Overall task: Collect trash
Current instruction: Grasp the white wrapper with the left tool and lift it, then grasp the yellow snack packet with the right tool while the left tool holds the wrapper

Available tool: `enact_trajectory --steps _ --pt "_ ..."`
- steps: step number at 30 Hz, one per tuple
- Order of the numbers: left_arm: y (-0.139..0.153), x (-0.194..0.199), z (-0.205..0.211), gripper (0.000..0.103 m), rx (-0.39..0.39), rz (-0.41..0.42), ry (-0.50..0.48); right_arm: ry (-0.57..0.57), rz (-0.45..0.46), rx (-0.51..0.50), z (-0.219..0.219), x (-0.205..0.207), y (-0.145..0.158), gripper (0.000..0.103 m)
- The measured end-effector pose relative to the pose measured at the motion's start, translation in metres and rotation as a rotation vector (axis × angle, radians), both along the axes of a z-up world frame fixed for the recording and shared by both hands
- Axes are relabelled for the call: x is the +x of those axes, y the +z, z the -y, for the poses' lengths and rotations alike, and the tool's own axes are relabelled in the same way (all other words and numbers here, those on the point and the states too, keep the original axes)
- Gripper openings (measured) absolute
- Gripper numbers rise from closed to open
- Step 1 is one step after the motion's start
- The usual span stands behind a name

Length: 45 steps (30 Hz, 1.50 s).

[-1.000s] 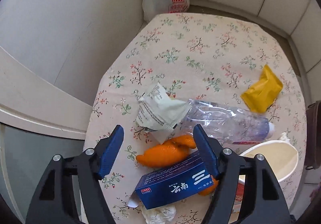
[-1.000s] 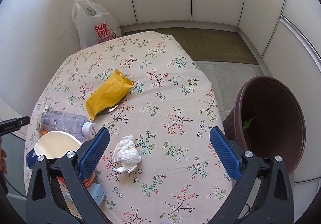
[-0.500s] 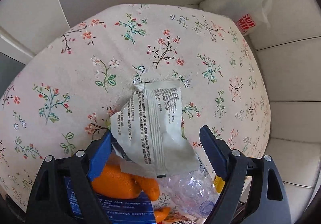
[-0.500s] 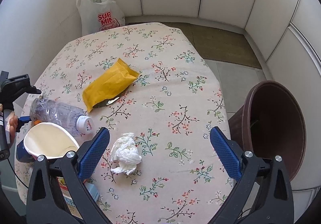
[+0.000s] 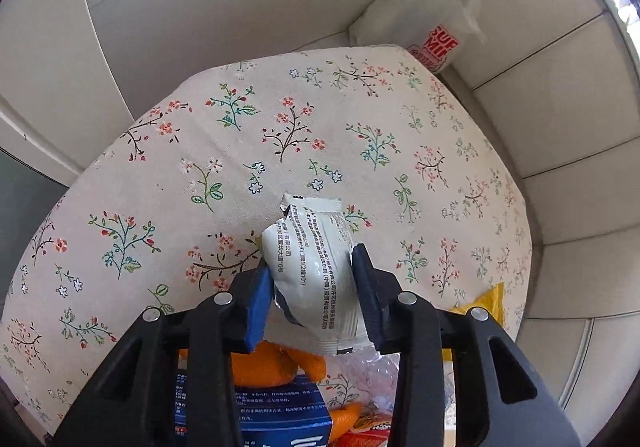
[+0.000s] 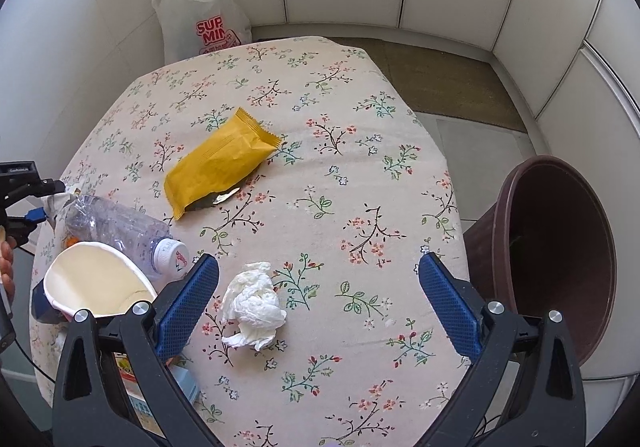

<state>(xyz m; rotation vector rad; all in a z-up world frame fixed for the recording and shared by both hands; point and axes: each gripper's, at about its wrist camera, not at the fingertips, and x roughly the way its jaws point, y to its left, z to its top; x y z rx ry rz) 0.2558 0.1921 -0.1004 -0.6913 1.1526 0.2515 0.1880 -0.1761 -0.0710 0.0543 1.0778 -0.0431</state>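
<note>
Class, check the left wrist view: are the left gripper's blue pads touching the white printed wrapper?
Touching. The left wrist view shows the closing left gripper with both pads against the white printed wrapper, which bulges between them.

Red letters on a white bag

The plastic bag (image 6: pixel 200 21) reads "SUP MIN"; the white wrapper (image 5: pixel 316 283) carries small Chinese print.
</note>
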Motion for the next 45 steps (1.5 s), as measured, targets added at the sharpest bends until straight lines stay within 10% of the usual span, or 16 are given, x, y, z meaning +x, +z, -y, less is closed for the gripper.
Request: enact_trajectory --steps 6,16,31,38,45 --pt "0.042 -0.031 0.023 0.037 0.063 0.120 -0.097 -0.011 0.007 0.042 0.004 0.000 0.002 0.096" --pt "0.128 -0.109 0.097 0.038 0.272 0.430 -0.337 -0.184 -0.162 0.465 0.035 0.032 -0.028 0.096" --pt "0.139 -0.103 0.078 0.039 0.188 0.464 -0.318 -0.180 -0.271 0.421 -0.027 0.140 -0.067 0.096" --pt "0.132 -0.101 0.073 0.039 0.124 0.429 -0.301 -0.129 -0.317 0.245 -0.057 0.157 -0.081 0.097" --pt "0.131 -0.101 0.073 0.039 0.124 0.418 -0.298 -0.112 -0.265 0.130 -0.058 0.148 -0.073 0.053"
